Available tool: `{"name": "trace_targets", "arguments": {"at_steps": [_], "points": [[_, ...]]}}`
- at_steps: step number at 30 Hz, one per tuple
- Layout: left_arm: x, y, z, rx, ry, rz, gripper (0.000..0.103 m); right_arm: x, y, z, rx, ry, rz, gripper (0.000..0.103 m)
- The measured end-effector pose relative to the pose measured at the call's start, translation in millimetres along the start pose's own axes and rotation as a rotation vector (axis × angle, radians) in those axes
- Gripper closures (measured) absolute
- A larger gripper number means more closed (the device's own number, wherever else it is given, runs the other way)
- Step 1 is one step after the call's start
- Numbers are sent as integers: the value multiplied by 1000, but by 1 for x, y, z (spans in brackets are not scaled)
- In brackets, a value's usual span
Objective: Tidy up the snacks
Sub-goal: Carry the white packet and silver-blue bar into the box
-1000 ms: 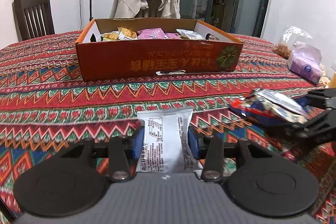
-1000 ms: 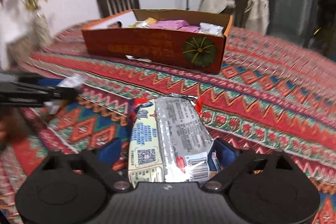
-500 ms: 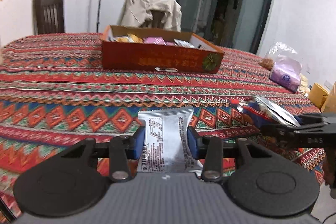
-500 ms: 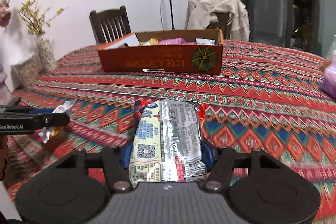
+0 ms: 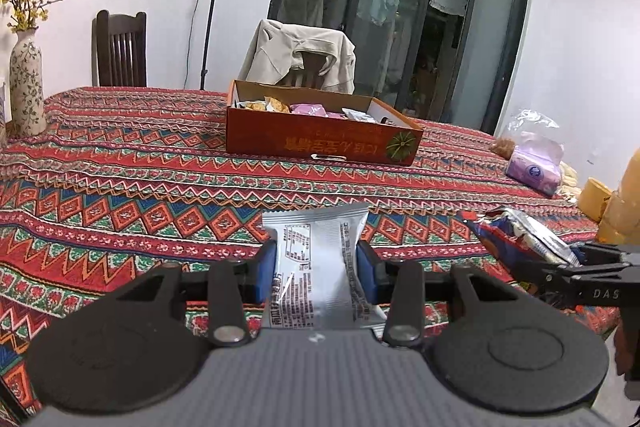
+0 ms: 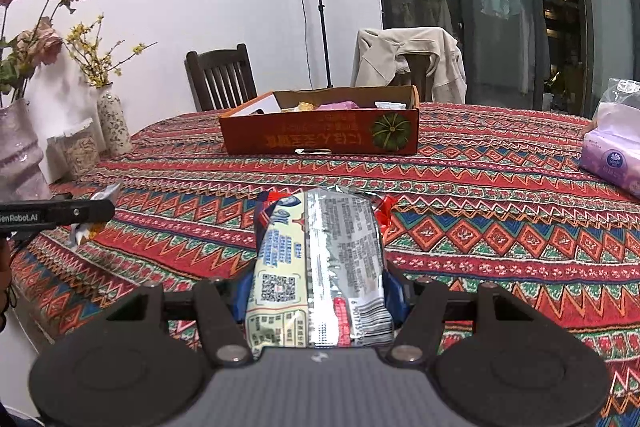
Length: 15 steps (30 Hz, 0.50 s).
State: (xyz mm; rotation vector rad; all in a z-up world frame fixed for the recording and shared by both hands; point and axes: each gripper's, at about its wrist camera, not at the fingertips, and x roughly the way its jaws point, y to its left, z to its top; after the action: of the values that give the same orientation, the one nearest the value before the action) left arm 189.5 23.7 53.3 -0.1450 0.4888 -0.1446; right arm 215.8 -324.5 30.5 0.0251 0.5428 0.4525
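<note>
Both grippers have drawn back from the orange box (image 5: 320,143): left gripper (image 5: 316,269) clamps 1 silver packet (image 5: 320,267), right gripper (image 6: 318,291), jaws just narrowed, pinches 1 larger snack pack (image 6: 320,267), both awaiting boxing.

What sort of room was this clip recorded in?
Most likely a home dining room: a large table under a patterned tablecloth, wooden dining chairs with a jacket over one, vases of flowers, and laundry hanging behind glass doors.
</note>
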Motion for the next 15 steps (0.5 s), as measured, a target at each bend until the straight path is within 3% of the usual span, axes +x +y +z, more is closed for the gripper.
{"name": "trace_targets", "arguments": {"at_steps": [8, 15], "points": [[-2, 6, 24, 16, -9, 3, 60, 0, -2, 12, -7, -24, 24, 42], [-2, 14, 102, 132, -60, -28, 60, -14, -11, 72, -136, -85, 0, 42]]}}
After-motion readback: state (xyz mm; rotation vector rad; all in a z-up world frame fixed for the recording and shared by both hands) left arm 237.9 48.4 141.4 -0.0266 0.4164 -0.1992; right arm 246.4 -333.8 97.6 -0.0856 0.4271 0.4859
